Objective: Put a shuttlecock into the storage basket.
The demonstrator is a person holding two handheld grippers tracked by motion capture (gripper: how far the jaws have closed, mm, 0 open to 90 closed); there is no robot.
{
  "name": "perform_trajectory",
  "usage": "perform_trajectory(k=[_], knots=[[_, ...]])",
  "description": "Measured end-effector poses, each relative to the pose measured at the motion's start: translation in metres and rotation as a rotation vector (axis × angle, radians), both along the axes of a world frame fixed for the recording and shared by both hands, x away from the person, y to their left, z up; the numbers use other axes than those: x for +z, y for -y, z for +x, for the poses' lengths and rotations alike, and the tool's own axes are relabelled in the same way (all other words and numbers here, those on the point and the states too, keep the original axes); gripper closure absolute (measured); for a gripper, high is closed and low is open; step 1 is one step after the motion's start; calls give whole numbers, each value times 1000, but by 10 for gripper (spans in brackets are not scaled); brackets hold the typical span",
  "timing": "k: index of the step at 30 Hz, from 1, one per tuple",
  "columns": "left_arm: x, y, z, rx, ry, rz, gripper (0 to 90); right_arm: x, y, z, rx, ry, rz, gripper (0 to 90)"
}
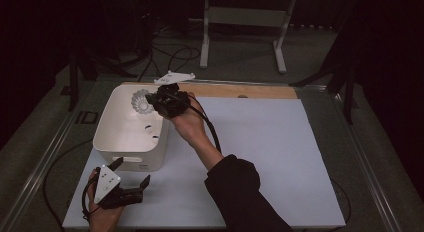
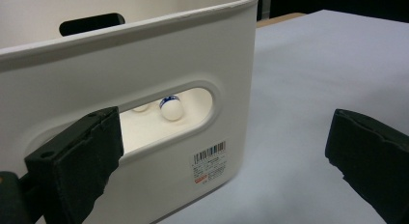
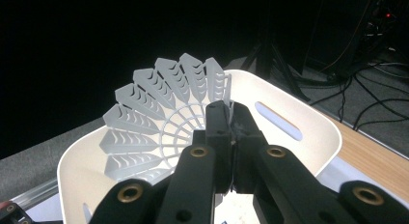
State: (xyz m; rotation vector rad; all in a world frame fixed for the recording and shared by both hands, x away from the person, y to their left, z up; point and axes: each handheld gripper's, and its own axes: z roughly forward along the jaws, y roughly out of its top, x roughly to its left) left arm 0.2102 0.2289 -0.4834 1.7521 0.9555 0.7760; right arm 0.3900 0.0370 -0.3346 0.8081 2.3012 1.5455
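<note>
The left claw (image 1: 134, 174) is resting on the worktop (image 1: 270, 142), jaws apart, just beside the white bin (image 1: 131, 144). The right claw (image 1: 152, 103) is clamping the shuttlecock's (image 1: 141, 102) skirt over the bin's far end.

The high view looks down from above the near side of the table (image 1: 280, 142), far enough to see all of it; the left gripper view sits low, very close to the white bin (image 2: 144, 64), facing its side; the right gripper view looks from above the bin's (image 3: 308, 122) rim; all three views share this bin (image 1: 125, 137).
</note>
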Motion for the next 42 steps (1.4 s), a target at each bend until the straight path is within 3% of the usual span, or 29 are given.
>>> perform_trajectory(k=[20, 21, 23, 25, 26, 30, 33, 42], knots=[[0, 0, 0, 0, 0, -1, 5, -3, -19, -4, 31, -6, -4, 868], [0, 0, 0, 1, 0, -2, 5, -3, -19, -5, 32, -8, 1, 811], [0, 0, 0, 0, 1, -2, 5, -4, -20, -4, 56, -27, 17, 575], [0, 0, 0, 0, 0, -2, 5, -5, -21, -2, 39, -30, 2, 377], [0, 0, 0, 0, 0, -2, 5, -5, -21, -2, 39, -30, 2, 377], [0, 0, 0, 0, 0, -1, 5, -7, -15, 3, -19, -33, -36, 193], [0, 0, 0, -1, 0, 0, 5, -7, -8, 6, -46, -25, -43, 135], [0, 0, 0, 0, 0, -1, 5, -11, 4, 10, -73, -35, -61, 102]])
